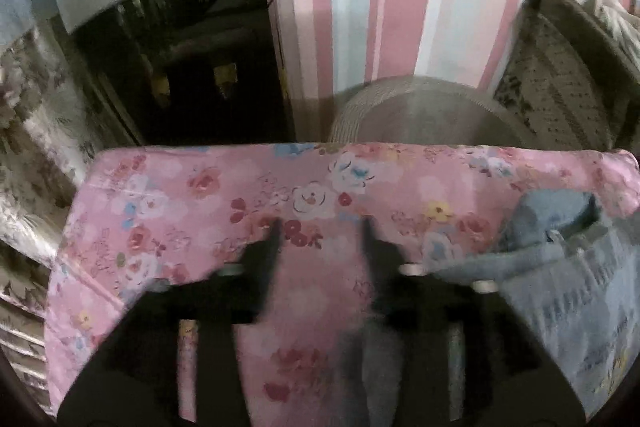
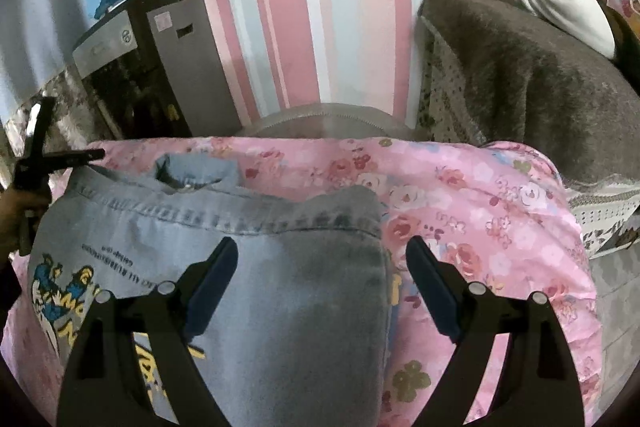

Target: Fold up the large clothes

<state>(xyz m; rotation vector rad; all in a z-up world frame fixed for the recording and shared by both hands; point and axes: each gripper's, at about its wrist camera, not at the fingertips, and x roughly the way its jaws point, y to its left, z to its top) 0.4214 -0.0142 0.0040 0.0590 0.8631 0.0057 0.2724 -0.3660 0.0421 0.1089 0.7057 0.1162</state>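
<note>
Garment: denim shirt (image 2: pixel 248 267), light blue, printed graphic, lying partly folded on the pink floral sheet (image 2: pixel 500 227).
Left tongs (image 1: pixel 320 227): spread, empty, over the sheet just left of the shirt.
Right tongs (image 2: pixel 322 259): spread wide, empty, above the shirt's right part.
Behind the sheet: striped wall (image 2: pixel 340 7), brown blanket (image 2: pixel 520 75).

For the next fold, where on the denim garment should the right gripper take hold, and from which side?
Probably the folded right edge of the denim garment, near its stitched seam, coming in from the right over the floral cover. That edge is thick, lies free on the cover, and sits just inside the open right gripper. The collar lies farther off, nearer the left gripper.
</note>
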